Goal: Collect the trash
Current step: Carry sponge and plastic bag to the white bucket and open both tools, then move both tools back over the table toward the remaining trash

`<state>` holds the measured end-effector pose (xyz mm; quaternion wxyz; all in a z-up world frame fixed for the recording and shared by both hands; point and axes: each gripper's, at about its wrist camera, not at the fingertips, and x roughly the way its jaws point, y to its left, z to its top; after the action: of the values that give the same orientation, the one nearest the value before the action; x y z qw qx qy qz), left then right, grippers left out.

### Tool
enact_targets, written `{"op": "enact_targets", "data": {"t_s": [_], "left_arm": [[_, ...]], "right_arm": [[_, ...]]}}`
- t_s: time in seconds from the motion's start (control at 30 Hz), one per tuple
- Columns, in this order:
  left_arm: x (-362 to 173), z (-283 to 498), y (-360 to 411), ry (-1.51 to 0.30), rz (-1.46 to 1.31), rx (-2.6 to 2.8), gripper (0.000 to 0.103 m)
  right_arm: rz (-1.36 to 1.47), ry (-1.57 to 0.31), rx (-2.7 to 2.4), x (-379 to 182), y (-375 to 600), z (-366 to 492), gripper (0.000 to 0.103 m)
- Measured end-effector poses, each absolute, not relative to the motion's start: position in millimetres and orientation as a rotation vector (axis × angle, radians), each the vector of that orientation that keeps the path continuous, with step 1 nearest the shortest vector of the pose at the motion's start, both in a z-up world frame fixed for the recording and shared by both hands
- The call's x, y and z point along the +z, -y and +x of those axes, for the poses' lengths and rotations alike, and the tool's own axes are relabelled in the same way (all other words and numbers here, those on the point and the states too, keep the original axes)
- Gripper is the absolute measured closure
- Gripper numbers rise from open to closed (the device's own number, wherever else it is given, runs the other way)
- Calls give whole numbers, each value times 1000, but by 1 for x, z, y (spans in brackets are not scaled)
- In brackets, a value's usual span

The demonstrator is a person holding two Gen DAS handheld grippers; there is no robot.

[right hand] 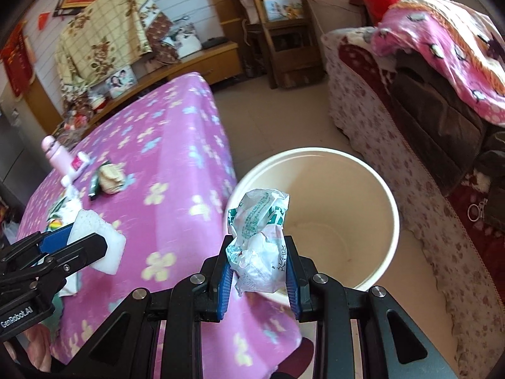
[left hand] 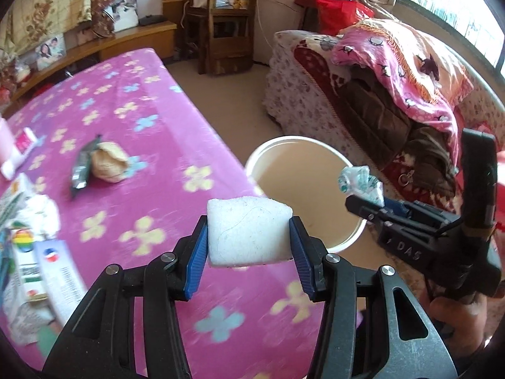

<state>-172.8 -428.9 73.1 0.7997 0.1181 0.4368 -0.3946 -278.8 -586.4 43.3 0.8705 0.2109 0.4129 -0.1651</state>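
Observation:
My left gripper (left hand: 248, 237) is shut on a white foam block (left hand: 247, 232), held above the edge of the pink flowered table (left hand: 151, 145). It also shows in the right wrist view (right hand: 94, 246) with the foam block (right hand: 104, 243). My right gripper (right hand: 257, 262) is shut on a crumpled white and green plastic wrapper (right hand: 258, 240), just at the near rim of the cream bucket (right hand: 372, 271). In the left wrist view the right gripper (left hand: 363, 203) holds the wrapper (left hand: 359, 183) over the bucket (left hand: 347, 240), which looks empty.
On the table lie a crumpled tan paper ball (left hand: 109, 164), a dark wrapper (left hand: 80, 170), boxes and packets (left hand: 28, 262) and a pink bottle (right hand: 55, 154). A sofa with blankets (left hand: 394, 94) stands right of the bucket. A wooden shelf (left hand: 224, 22) is at the back.

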Motion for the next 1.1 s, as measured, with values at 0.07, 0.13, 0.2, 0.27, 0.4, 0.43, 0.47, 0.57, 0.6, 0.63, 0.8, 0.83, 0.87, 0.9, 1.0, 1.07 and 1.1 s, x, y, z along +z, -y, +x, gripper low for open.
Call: {"op": "enact_targets", "data": {"t_s": [0.07,0.13,0.2,0.27,0.4,0.43,0.47,0.57,0.6,0.63,0.8,0.83,0.87,0.9,1.0,1.07,1.1], "left_arm": [[70,-169,440,-944,224,-857,52],[65,-165,451,-952,192,-868,50],[61,-163,458,-966,165,-880,49],[58,-160,465,-978,129,-900,44],[54,-157,472,-1007,70,-919,35],[53,-157,472,-1010,60,-918,34],[52,-156,472,-1011,57,-913,33],[51,-157,468,-1010,69,-893,33],[51,-157,466,-1005,74,-882,33],[52,-158,463,-997,83,-867,33],[57,-162,449,-959,119,-814,33],[57,-163,446,-952,124,-808,33],[59,-164,443,-942,131,-794,33],[60,-164,440,-937,135,-785,33],[63,-164,430,-921,147,-753,33],[66,-164,423,-916,149,-741,33],[67,-165,420,-911,149,-734,33]], "right_arm": [[451,-872,-365,38,598,-278,75],[468,-878,-383,33,609,-277,75],[473,-879,-406,30,615,-276,75],[463,-879,-448,27,622,-275,59],[487,-863,-467,24,629,-281,43],[488,-866,-468,23,629,-281,43],[491,-871,-471,22,630,-283,43],[511,-879,-461,20,629,-285,43],[514,-880,-458,20,628,-284,43],[515,-881,-455,20,626,-284,43],[494,-879,-439,25,615,-283,43],[493,-873,-435,27,612,-283,43],[493,-868,-432,29,610,-283,43],[491,-866,-431,30,608,-283,43],[479,-859,-424,36,600,-282,43],[472,-857,-419,38,594,-281,43],[469,-856,-416,40,591,-281,43]]}}
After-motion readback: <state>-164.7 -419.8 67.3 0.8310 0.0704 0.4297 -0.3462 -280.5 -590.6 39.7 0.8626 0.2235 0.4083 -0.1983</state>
